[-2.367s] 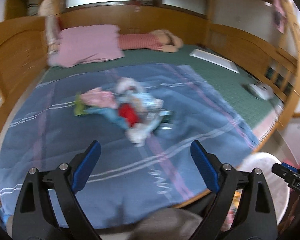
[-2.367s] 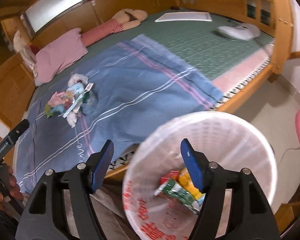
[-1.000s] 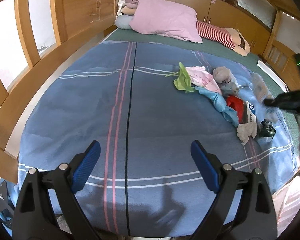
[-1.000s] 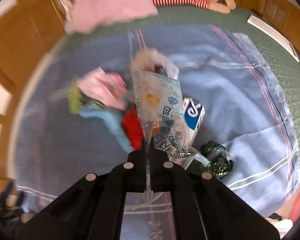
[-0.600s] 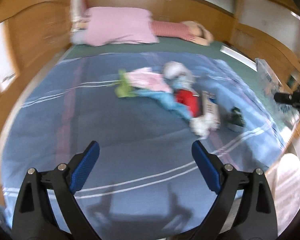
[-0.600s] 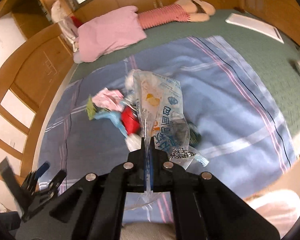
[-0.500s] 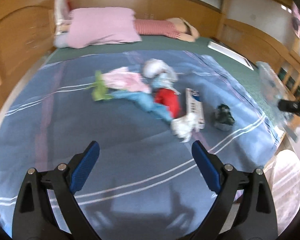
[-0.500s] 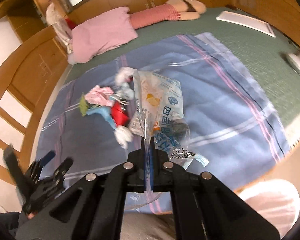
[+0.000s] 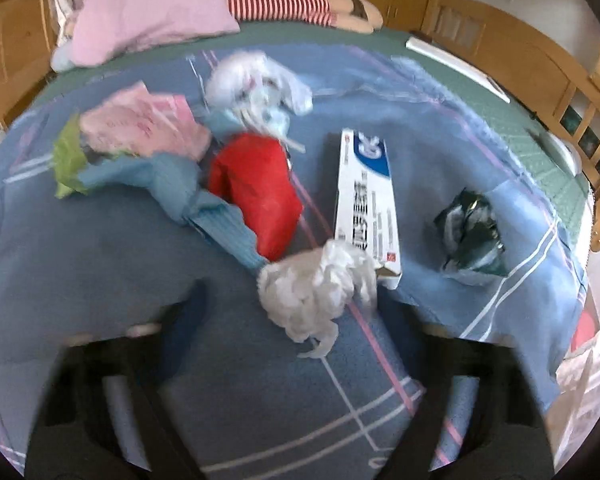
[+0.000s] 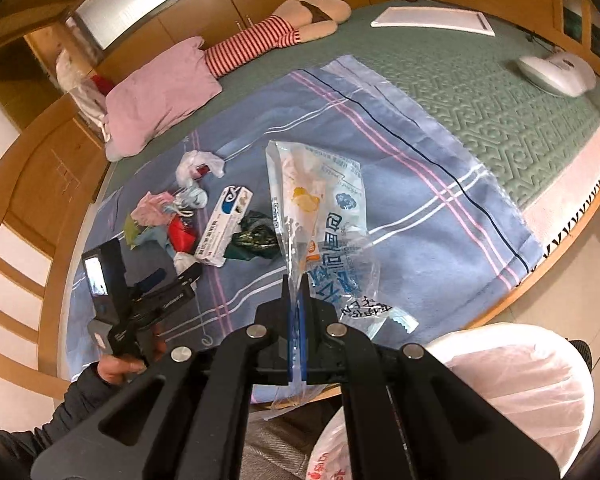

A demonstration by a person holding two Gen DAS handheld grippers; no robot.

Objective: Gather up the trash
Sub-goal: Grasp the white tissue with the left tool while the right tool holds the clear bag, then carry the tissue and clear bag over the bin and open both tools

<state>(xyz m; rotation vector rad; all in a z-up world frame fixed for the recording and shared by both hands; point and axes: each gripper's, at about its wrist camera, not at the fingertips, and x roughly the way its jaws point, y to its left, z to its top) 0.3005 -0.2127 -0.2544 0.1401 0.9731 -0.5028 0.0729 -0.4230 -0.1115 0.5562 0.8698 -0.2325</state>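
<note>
Right fingers point(image 10: 298, 300) pinch one clear wrapper point(image 10: 320, 208); left fingers point(image 9: 296, 344) spread apart.

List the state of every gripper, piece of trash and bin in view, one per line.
Right gripper: shut on clear printed plastic bag, lifted off the bed.
Left gripper: open, blurred, over crumpled white tissue.
White toothpaste box: lying flat, end flap open.
Dark green foil wrapper: crumpled.
White lined wastebasket: upright, open.

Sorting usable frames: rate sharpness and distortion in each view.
Left wrist: motion-blurred, left gripper fingers smeared to shadows, crumpled tissue soft. Right wrist: sharp, right gripper and clear plastic bag crisp; fisheye bends both.
</note>
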